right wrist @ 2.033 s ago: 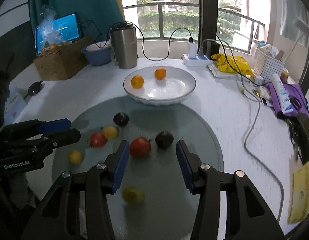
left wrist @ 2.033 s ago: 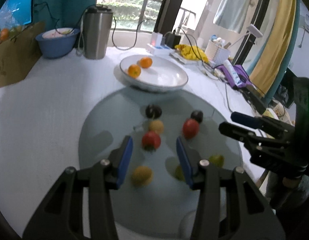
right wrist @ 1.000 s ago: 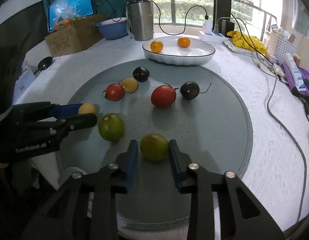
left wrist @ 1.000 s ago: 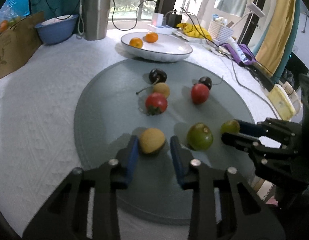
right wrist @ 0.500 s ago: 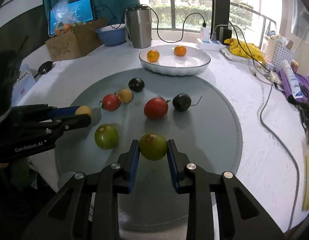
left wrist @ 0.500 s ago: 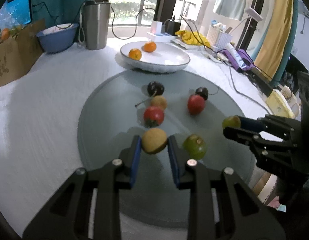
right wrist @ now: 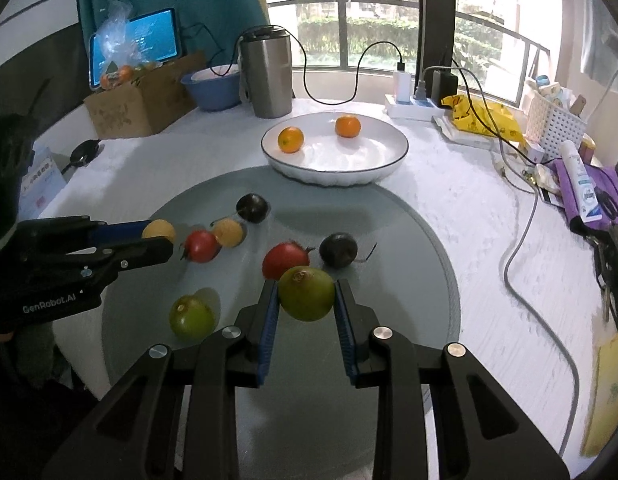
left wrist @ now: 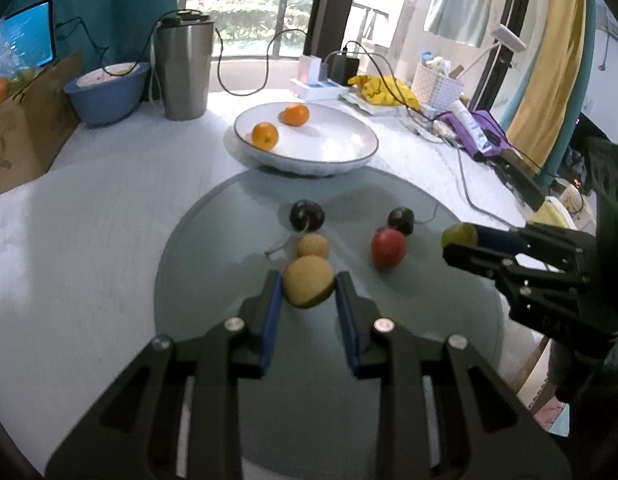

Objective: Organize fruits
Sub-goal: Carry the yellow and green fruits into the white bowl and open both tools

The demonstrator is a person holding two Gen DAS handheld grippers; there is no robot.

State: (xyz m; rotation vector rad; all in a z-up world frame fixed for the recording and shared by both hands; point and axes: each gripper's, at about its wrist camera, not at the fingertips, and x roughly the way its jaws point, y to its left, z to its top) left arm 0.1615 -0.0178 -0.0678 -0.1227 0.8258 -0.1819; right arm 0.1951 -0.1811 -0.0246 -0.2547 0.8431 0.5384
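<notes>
My left gripper is shut on a yellow fruit and holds it above the round grey mat. My right gripper is shut on a green fruit, also lifted over the mat. On the mat lie two dark plums, two red tomatoes, a small yellow fruit and a second green fruit. A white bowl behind the mat holds two oranges.
A steel tumbler, a blue bowl and a cardboard box stand at the back left. Cables, a power strip, a white basket and purple items lie at the right.
Both grippers closed on their fruits on the mat, then lifted them and moved forward toward the bowl.
</notes>
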